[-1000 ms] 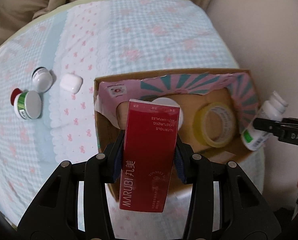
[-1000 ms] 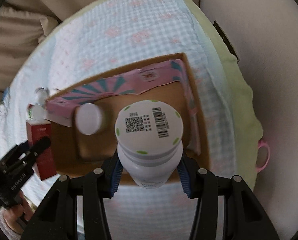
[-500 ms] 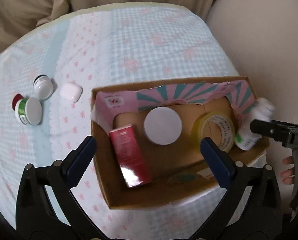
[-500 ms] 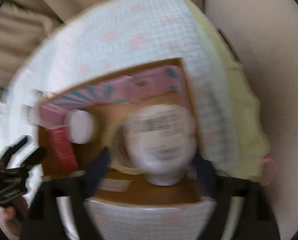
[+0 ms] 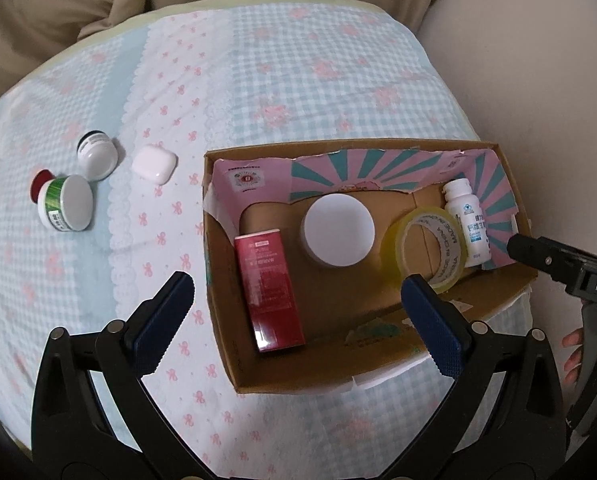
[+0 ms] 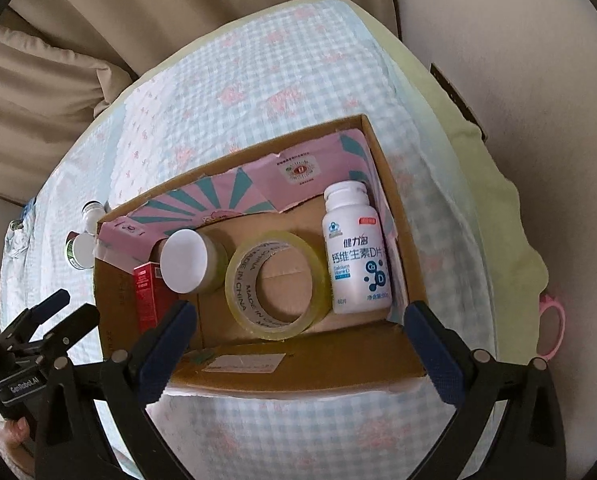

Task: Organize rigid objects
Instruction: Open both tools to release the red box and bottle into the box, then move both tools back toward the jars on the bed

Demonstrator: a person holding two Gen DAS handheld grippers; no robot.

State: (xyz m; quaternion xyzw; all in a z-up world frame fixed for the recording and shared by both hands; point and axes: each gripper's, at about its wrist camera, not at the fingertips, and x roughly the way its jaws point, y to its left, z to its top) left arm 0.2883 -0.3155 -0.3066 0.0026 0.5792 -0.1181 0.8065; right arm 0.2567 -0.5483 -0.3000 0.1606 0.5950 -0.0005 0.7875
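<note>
**Both grippers empty, items in box**

Left wrist view only: three small items on the checked cloth (image 5: 298, 80), left of the brown cardboard box (image 5: 378, 364) — green-labelled jar (image 5: 64, 208), white jar (image 5: 96, 155), white earbud case (image 5: 154, 163). Right wrist view shows the white pill bottle (image 6: 354, 248) label face-up, lying beside the clear tape roll (image 6: 276, 290). Red carton (image 5: 272, 290) lies flat at the box's left. Left gripper (image 5: 298, 300) and right gripper (image 6: 298, 330) both spread wide, above the box's near edge.
</note>
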